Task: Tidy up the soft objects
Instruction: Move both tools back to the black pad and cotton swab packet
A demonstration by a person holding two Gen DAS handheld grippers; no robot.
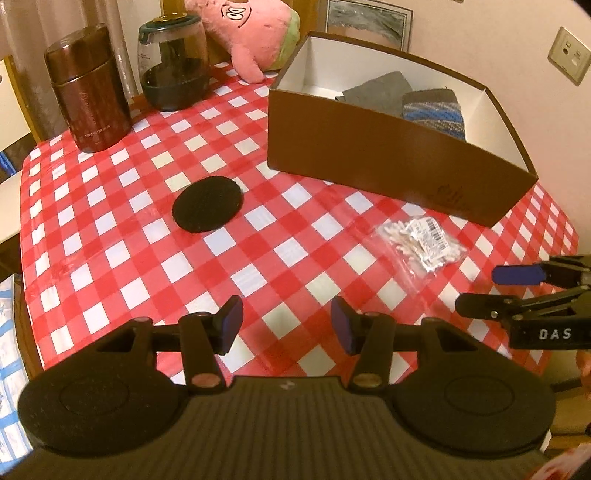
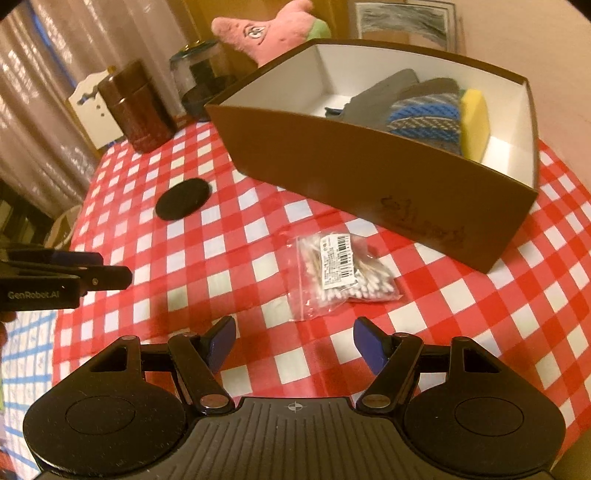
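Note:
A brown box [image 1: 388, 162] [image 2: 351, 177] with a white inside stands at the back right of the checked table. It holds a grey cloth [image 1: 380, 92] [image 2: 388, 90], a blue striped knit [image 1: 436, 112] [image 2: 424, 118] and a yellow sponge [image 2: 474, 122]. A clear bag of cotton swabs [image 1: 424, 242] [image 2: 340, 273] lies in front of the box. A black round pad [image 1: 208, 205] [image 2: 183, 199] lies mid-table. A pink plush [image 1: 251, 33] [image 2: 273, 31] sits at the back. My left gripper [image 1: 287, 325] is open and empty above the near table. My right gripper [image 2: 293, 343] is open and empty, just short of the swab bag.
A brown canister [image 1: 88, 88] [image 2: 136, 107] and a glass jar [image 1: 173, 62] [image 2: 199, 81] stand at the back left. The right gripper shows at the right edge of the left wrist view [image 1: 480, 291]. The left gripper shows at the left edge of the right wrist view [image 2: 110, 267].

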